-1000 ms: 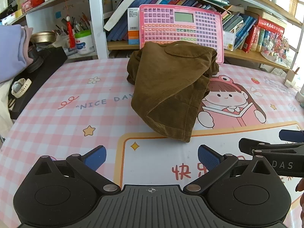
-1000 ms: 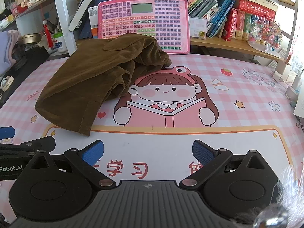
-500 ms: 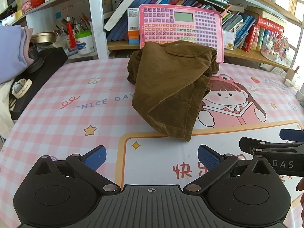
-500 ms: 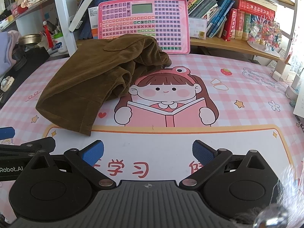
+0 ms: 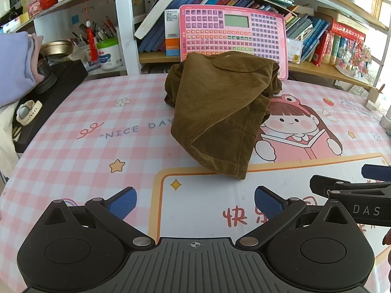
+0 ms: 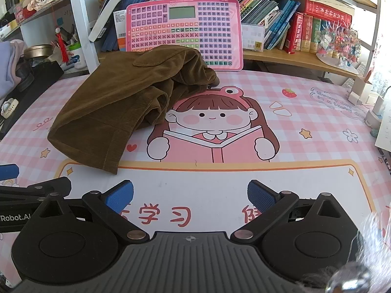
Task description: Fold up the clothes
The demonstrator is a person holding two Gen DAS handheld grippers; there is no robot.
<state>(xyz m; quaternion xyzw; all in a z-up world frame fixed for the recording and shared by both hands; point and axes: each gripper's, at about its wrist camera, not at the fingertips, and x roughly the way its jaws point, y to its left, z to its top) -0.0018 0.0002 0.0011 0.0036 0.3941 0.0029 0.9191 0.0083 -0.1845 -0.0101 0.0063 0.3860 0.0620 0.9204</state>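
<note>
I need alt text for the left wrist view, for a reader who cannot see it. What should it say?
A crumpled brown corduroy garment lies on a pink checked cartoon table mat, beyond the open left gripper. A pink keyboard toy leans on the bookshelf behind, and the right gripper enters from the right.

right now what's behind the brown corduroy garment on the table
Behind the brown corduroy garment a pink keyboard toy stands against the bookshelf. Its lower left part is hidden by the cloth, so its base there cannot be seen.
</note>
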